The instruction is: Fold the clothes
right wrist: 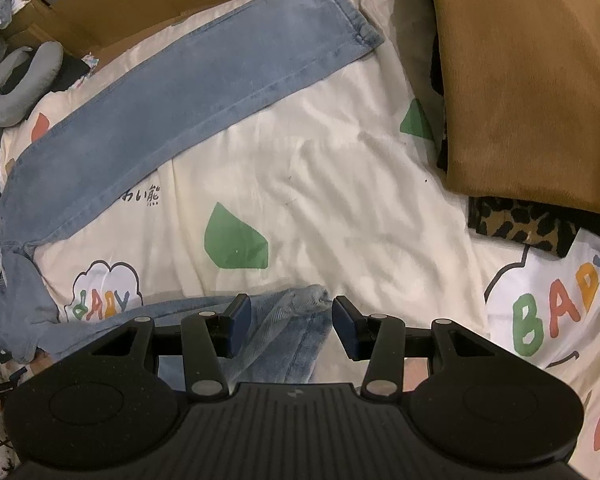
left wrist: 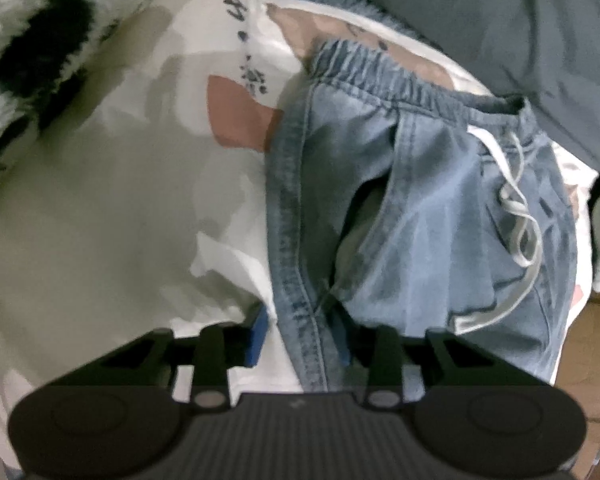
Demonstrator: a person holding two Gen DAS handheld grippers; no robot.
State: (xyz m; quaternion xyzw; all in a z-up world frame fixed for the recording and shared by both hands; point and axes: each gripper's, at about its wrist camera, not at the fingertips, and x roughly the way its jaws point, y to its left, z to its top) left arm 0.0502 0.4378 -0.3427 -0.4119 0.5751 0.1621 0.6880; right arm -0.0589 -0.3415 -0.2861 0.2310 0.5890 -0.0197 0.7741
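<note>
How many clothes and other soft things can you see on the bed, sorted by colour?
Blue: 1, the jeans
Brown: 1, the brown cloth
Leopard-spotted: 1, the leopard cloth
Grey: 2, the neck pillow and the grey garment
Black and white: 1, the fluffy blanket
Total: 6, all on the printed sheet.

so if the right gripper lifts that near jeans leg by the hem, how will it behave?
Probably floppy: the near leg's hem already lies crumpled between the open right gripper fingers, so it should drape and sag. Likely fairly heavy for cloth; the jeans are long denim with thick seams. It may drag across the printed sheet and wrinkle it.
</note>
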